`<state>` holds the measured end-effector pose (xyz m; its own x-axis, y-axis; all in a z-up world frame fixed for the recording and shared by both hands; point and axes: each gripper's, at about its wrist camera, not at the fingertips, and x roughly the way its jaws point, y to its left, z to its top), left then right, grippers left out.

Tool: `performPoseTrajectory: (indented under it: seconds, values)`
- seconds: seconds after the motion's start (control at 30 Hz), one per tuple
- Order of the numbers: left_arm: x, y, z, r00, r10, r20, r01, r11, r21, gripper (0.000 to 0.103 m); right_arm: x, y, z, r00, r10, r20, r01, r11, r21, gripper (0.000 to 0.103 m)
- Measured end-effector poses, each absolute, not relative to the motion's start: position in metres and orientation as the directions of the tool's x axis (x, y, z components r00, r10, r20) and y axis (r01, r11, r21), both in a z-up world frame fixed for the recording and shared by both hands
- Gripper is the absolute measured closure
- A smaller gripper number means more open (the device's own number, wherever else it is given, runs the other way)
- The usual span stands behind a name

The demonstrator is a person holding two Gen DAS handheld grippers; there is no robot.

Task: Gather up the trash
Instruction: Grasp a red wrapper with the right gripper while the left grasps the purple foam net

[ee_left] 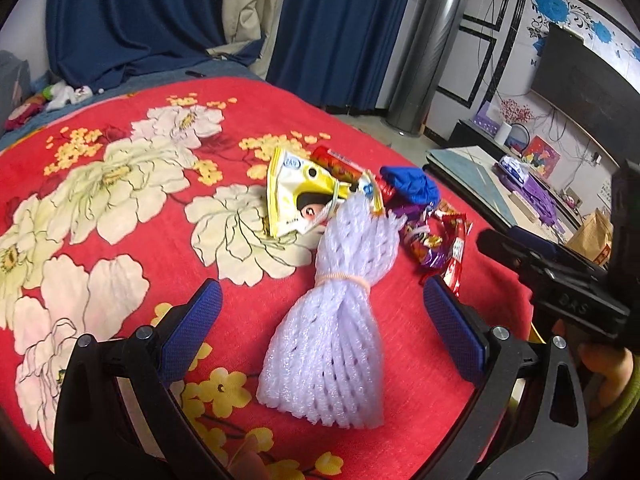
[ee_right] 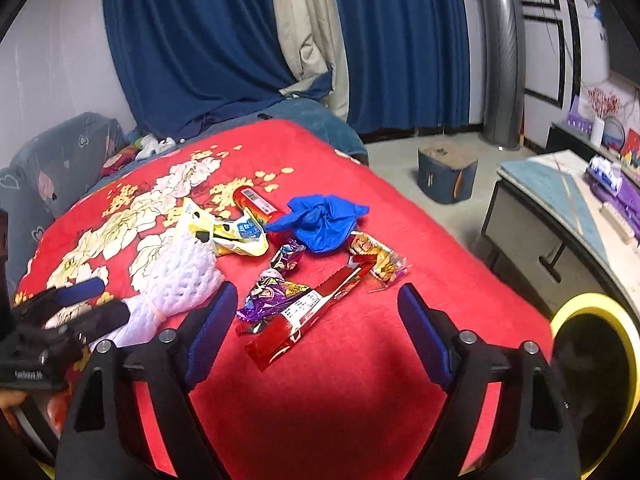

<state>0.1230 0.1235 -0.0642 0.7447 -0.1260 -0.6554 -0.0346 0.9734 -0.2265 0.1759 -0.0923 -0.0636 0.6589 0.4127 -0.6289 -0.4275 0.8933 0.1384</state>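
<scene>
Trash is all piled on the red flowered blanket (ee_right: 360,360), nothing picked up yet as far as I can tell. Both grippers are spread wide with nothing between the pads: the left gripper (ee_left: 322,330) sits over the near end of the white foam net (ee_left: 336,320), and the right gripper (ee_right: 316,328) is just short of the near end of the long red wrapper (ee_right: 316,312).

Handling-wise it all looks feather light and floppy. That foam net is squashy and springy, cinched with a rubber band (ee_left: 344,278) into a waist, which I'd guess is the best place to pinch; the flared ends would just compress and maybe slip. The red wrapper and the purple wrapper (ee_right: 272,296) touching its left side are thin, crinkly and probably slick film lying nearly flat, so I'd come in at a raised or crumpled edge and squeeze fully. Farther out, the blue glove (ee_right: 324,220) is a soft wad, easy to grab anywhere. The orange-red snack packet (ee_right: 378,258) to its right and the yellow-white packet (ee_right: 236,236) to its left look puffier. The red can-like tube (ee_right: 256,202) at the far side is the only stiff thing, and it might roll.

Count: one foam net, one glove, one tube, four wrappers or packets. A yellow-rimmed bin (ee_right: 592,360) sits off the right edge, presumably the destination.
</scene>
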Motion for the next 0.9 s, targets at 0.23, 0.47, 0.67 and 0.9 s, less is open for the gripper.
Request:
performPoseTrajectory:
  seconds: [0.23,0.47,0.67,0.9]
  values:
    - [0.125,0.125,-0.072,0.727,-0.158,-0.669,-0.031,0.965,-0.262,0.015,0.196,-0.084,-0.078,0.625,0.400,-0.670,-0.398,0.902,0.167,0.034]
    - [0.128,0.123,-0.077,0.706,-0.167,-0.689,-0.029,0.964,-0.263,0.020,0.207,-0.082,-0.088,0.591,0.413,-0.693,-0.372,0.902,0.220,0.041]
    - [0.130,0.116,-0.081,0.687,-0.168,-0.707,-0.017,0.969,-0.247,0.031,0.212,-0.085,-0.098,0.541,0.443,-0.714,-0.353,0.891,0.285,0.059]
    - [0.130,0.111,-0.083,0.674,-0.173,-0.718,-0.004,0.971,-0.238,0.046,0.205,-0.093,-0.100,0.526,0.472,-0.708,-0.353,0.878,0.324,0.075]
